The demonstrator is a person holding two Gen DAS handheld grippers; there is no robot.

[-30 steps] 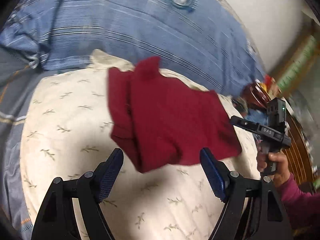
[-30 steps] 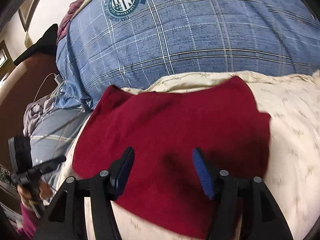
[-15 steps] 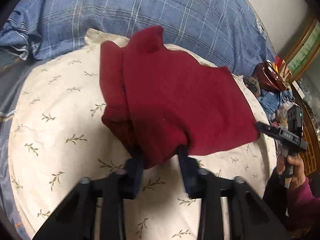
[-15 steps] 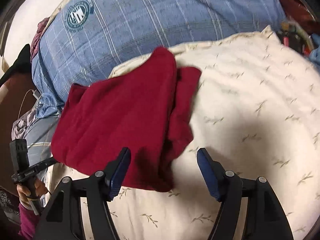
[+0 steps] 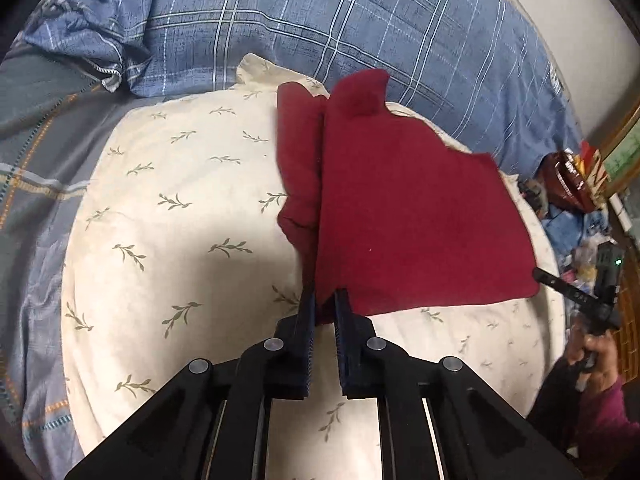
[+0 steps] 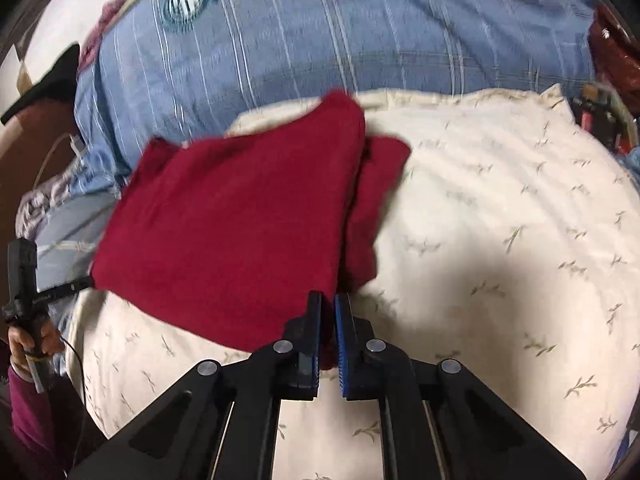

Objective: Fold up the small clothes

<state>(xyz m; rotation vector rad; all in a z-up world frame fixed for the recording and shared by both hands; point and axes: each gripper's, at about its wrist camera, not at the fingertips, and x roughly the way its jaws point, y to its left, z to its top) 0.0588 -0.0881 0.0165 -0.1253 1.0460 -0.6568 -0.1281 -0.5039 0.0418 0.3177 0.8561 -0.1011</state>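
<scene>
item: small dark red knit garment [image 5: 404,216], partly folded, lying on a cream pillow with a green sprig print [image 5: 168,216]; a narrower folded strip of the garment sits along one long side. backdrop: blue plaid quilt with a round crest [image 5: 304,28]. left tongs [image 5: 325,307]: just drawn together, clamped on a near corner of the garment. right tongs [image 6: 328,312]: just drawn together, clamped on a near corner of the garment [image 6: 240,224]. hand in a magenta sleeve [image 5: 592,356] grips a black handle at the pillow's edge.

Two close wrist views, angled down along the jaws, sharing the red cloth [image 5: 404,216] [image 6: 240,228] and pillow [image 5: 168,216] [image 6: 500,240].
</scene>
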